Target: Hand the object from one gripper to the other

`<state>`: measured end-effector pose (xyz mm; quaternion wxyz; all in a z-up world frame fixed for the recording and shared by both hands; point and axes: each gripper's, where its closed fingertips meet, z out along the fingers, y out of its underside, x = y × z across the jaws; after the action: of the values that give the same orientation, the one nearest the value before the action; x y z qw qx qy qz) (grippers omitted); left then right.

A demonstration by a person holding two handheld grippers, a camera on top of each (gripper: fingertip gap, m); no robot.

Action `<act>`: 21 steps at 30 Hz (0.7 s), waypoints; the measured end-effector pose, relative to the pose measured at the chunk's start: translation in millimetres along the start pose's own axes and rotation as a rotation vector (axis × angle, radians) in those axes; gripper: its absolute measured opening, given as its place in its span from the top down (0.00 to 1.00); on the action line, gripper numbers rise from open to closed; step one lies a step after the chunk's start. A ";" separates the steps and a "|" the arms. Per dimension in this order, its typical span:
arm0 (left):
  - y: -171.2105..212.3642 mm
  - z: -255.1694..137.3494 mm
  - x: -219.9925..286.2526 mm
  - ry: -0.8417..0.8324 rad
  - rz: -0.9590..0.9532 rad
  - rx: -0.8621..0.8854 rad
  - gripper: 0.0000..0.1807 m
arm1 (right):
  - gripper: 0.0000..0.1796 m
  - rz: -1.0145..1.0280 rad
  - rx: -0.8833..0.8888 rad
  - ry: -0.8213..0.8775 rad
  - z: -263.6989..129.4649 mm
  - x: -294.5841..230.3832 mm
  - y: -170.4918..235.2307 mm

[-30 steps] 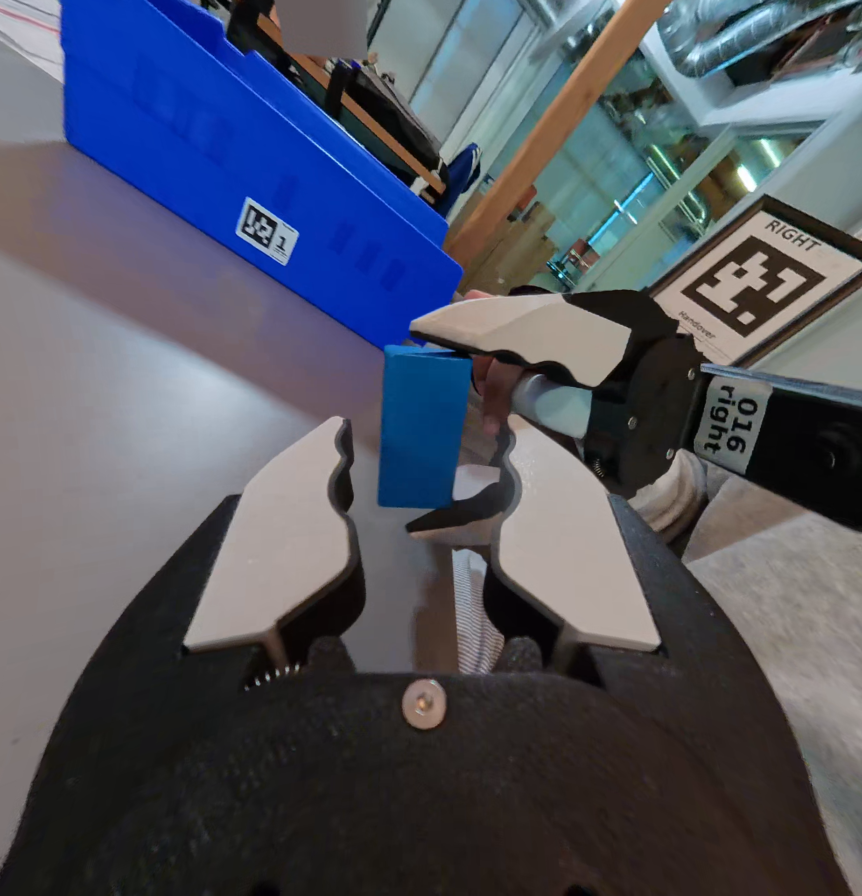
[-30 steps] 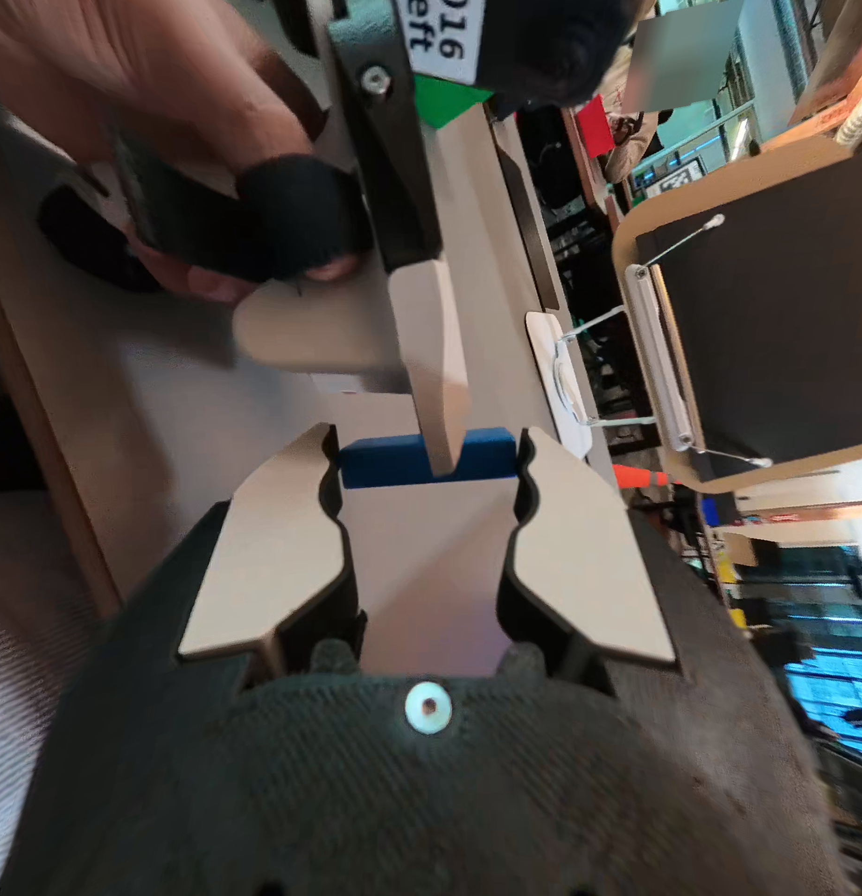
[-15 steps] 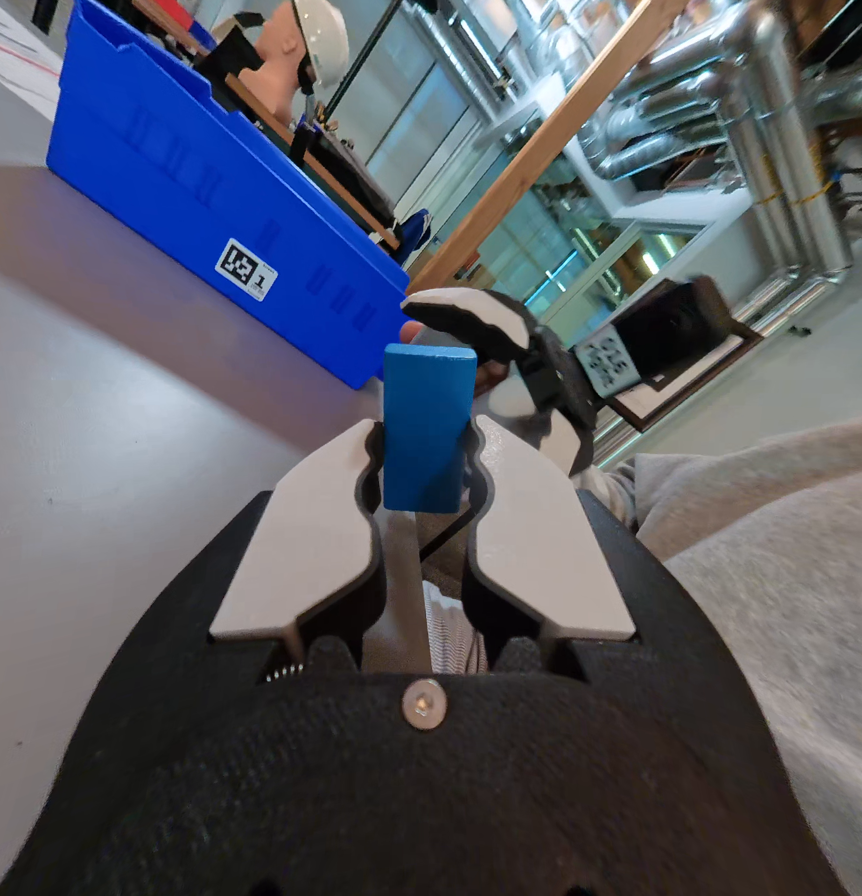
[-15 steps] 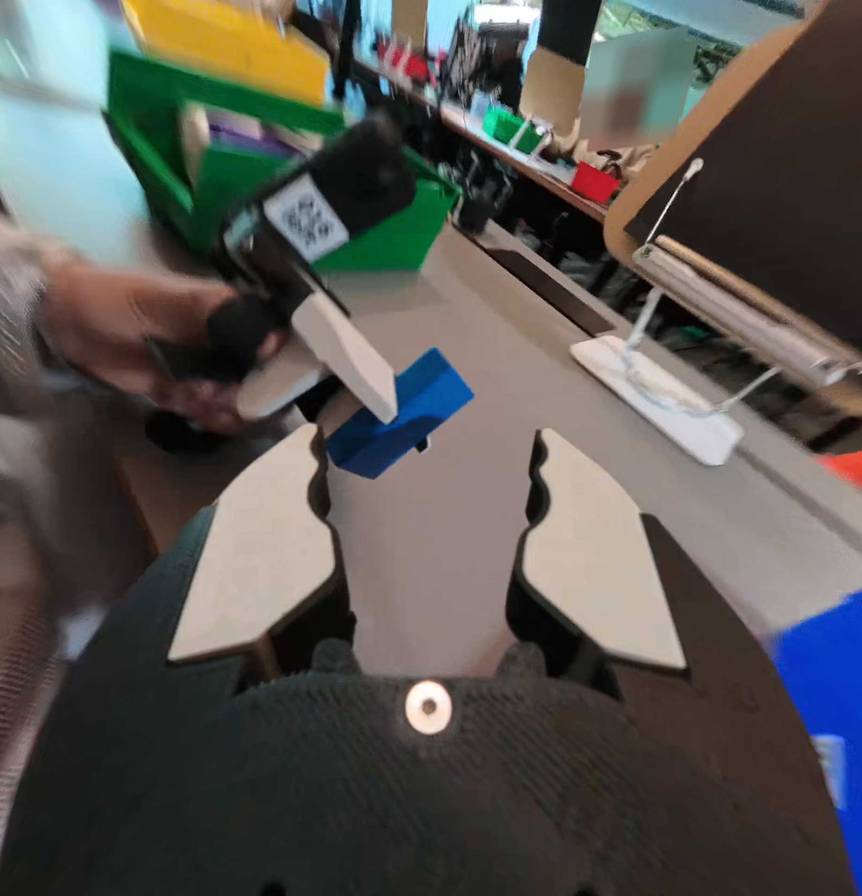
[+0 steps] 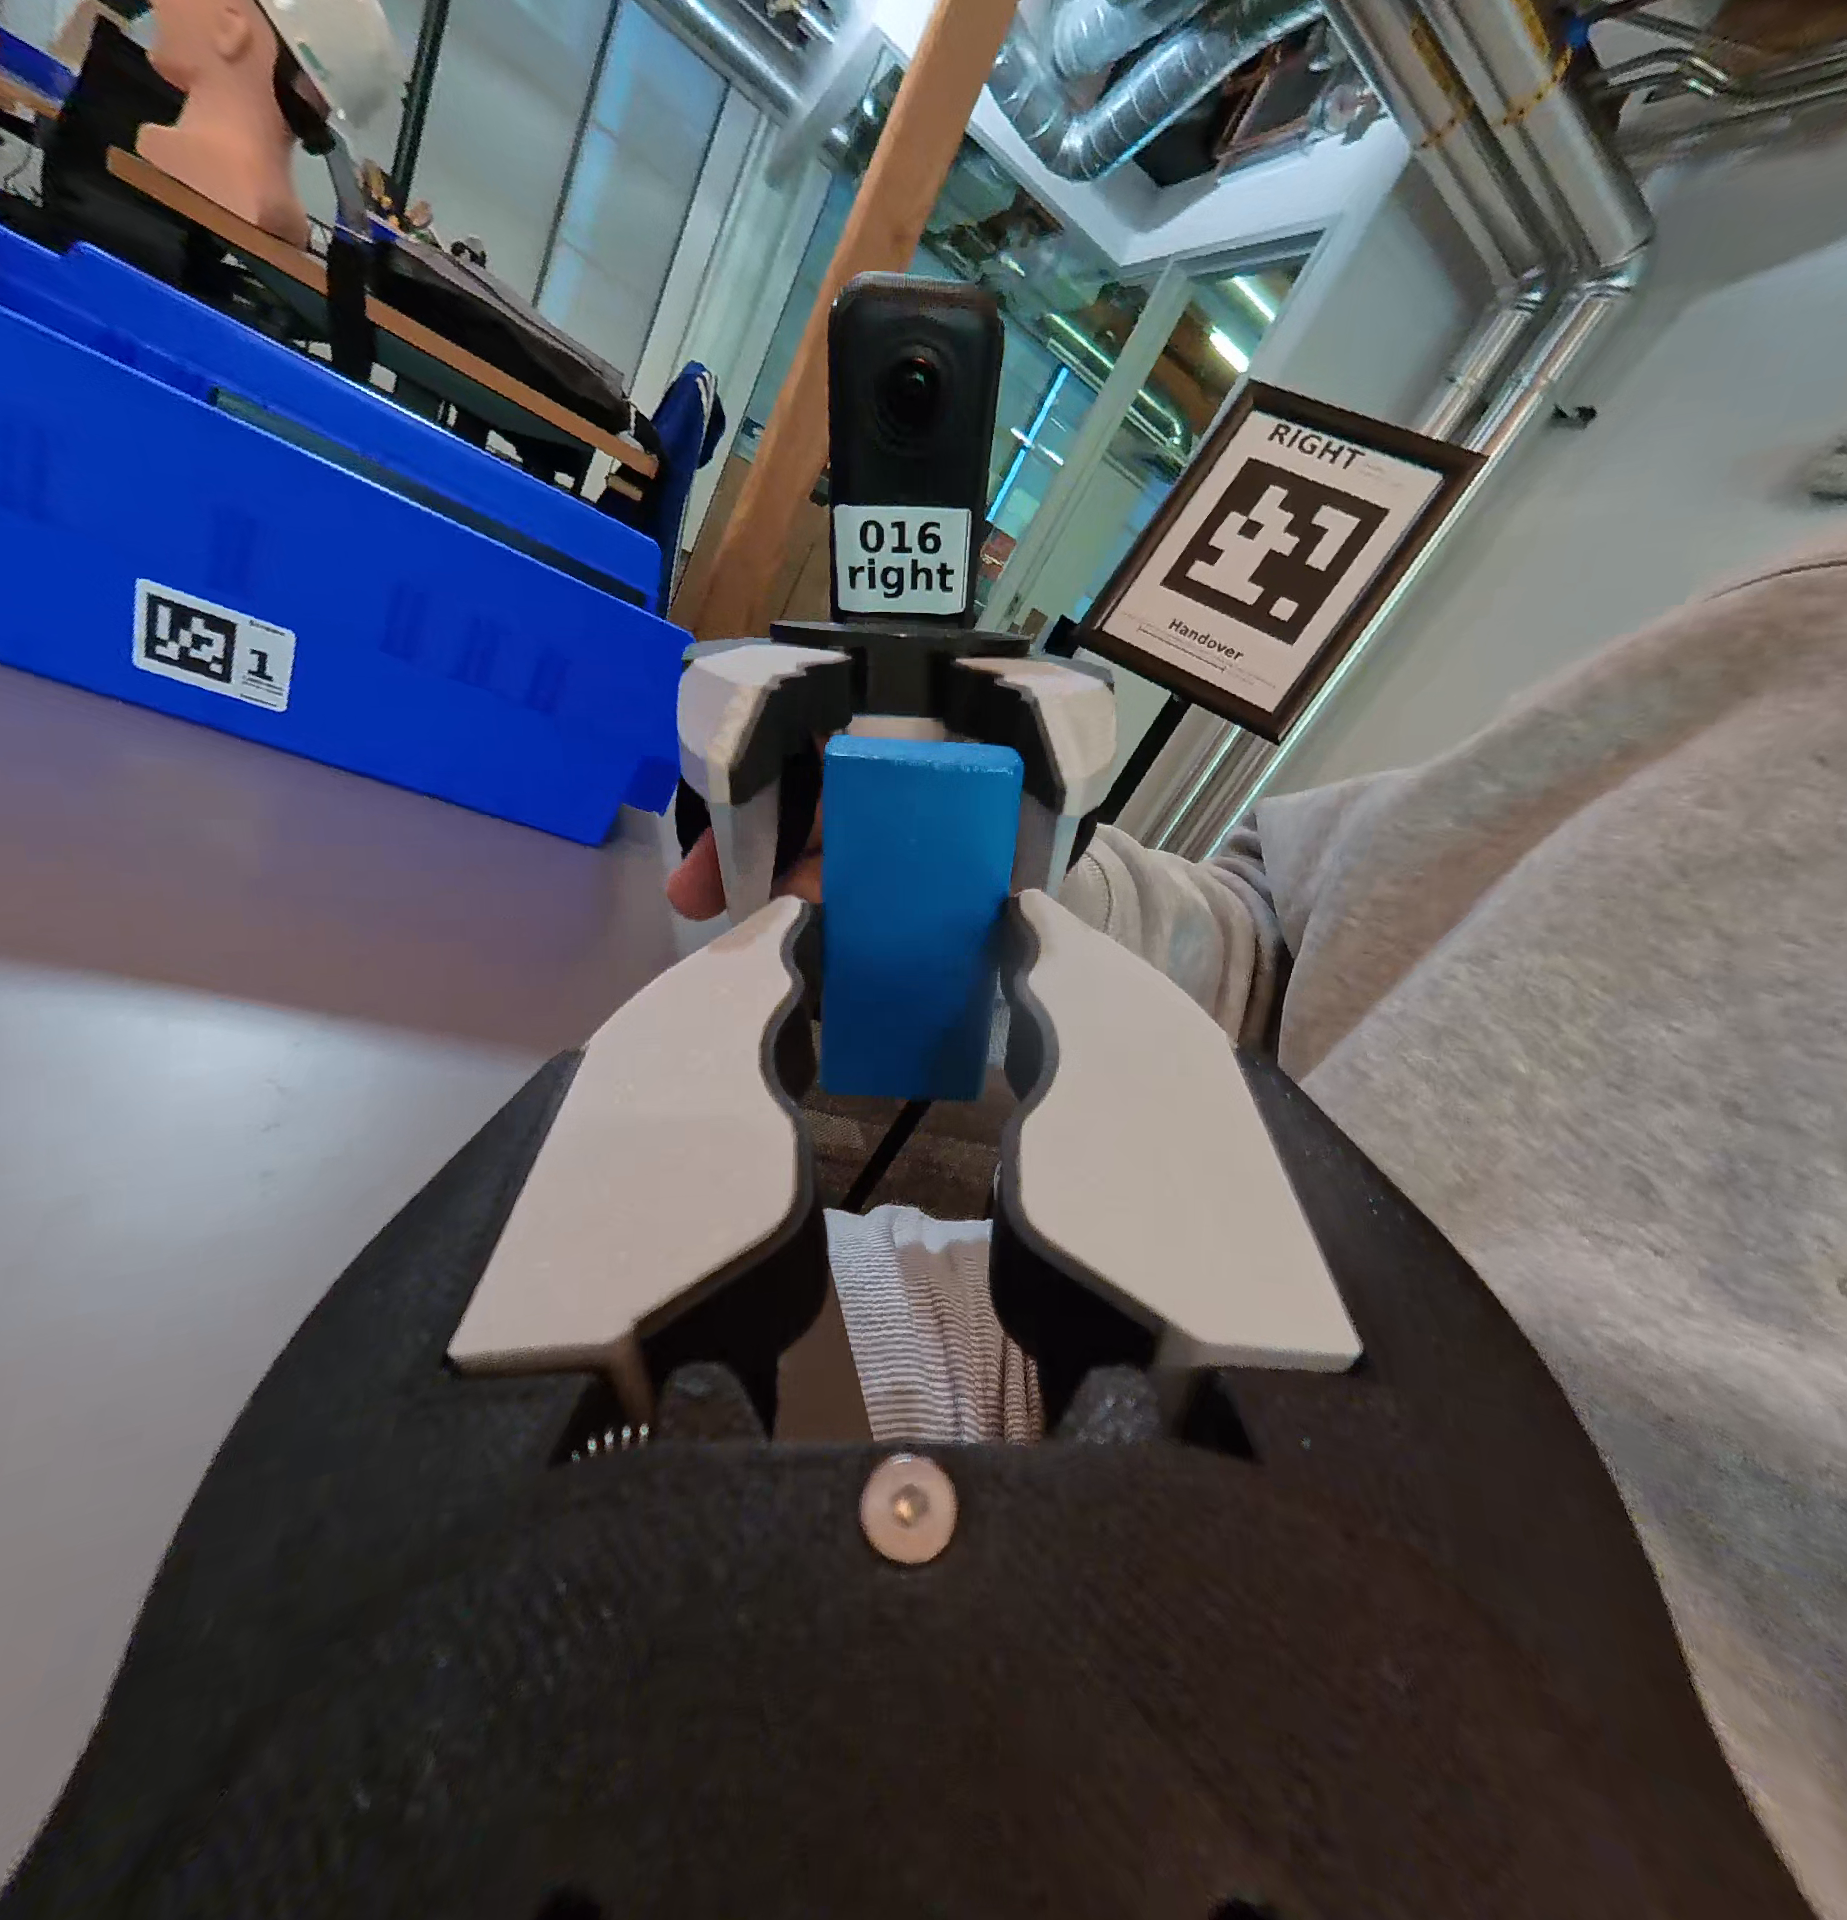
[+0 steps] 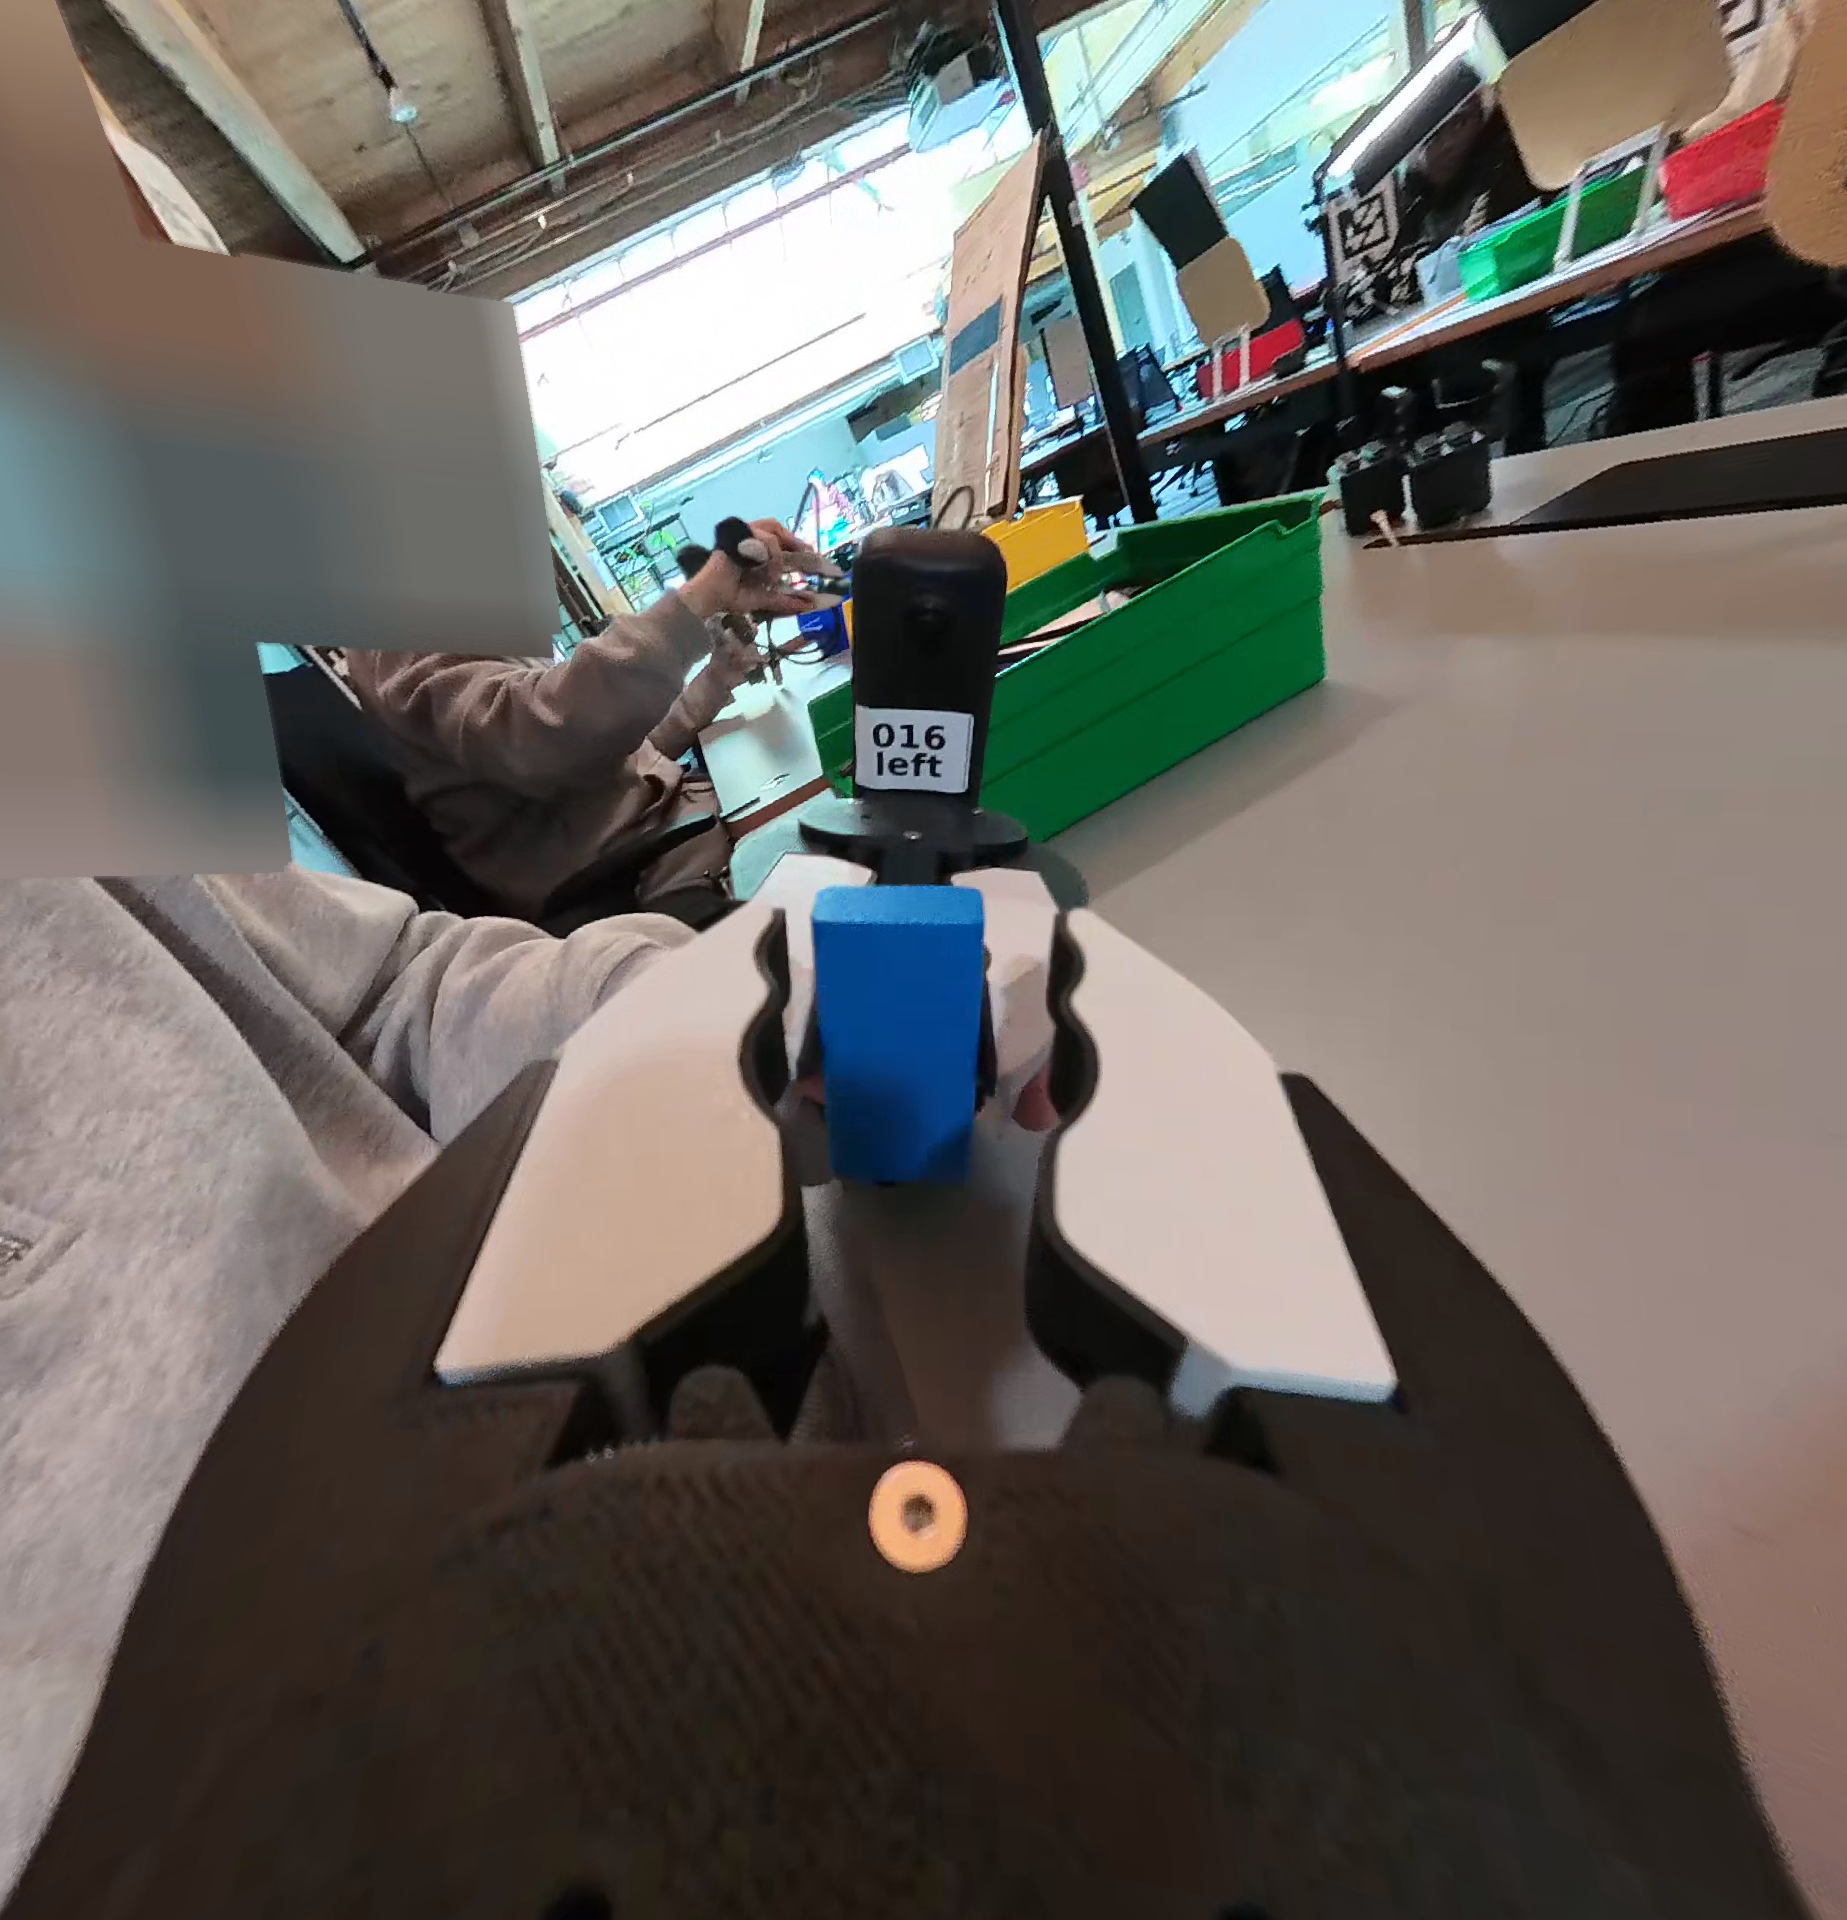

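The block (image 5: pixel 911 925) is a blue rectangular solid with flat faces and crisp edges, held upright in the air above the near edge of the counter (image 5: pixel 171 1091).

The left hand-held gripper (image 5: pixel 903 961) pinches its lower half, one finger flat against each side face.

The right hand-held gripper (image 6: pixel 914 971) faces it from the far side. Its fingers stand spread around the upper half of the block, with a gap visible on both sides in the right wrist view.

Handling, as judged:
- Rigid and light; it should not deform under the fingers.
- The painted faces look smooth, so a shallow pinch may slip.
- Take hold on the two broad parallel side faces, above the left fingers, and keep the grip square to prevent twisting.
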<state>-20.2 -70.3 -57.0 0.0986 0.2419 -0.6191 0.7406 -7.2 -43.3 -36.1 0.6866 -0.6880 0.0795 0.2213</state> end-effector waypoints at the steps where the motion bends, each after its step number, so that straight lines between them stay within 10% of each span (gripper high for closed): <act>1: -0.4 0.2 0.9 0.004 0.001 0.002 0.81 | 0.76 -0.001 -0.010 -0.013 0.8 -2.1 1.6; 21: 4.3 1.1 -10.1 -0.069 0.011 -0.023 0.70 | 0.82 -0.027 0.085 0.029 -13.7 3.2 -16.5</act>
<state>-13.1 -70.7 -65.4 0.0761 0.2627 -0.6318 0.7253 5.2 -55.3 -23.0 0.7167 -0.6624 0.0896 0.1987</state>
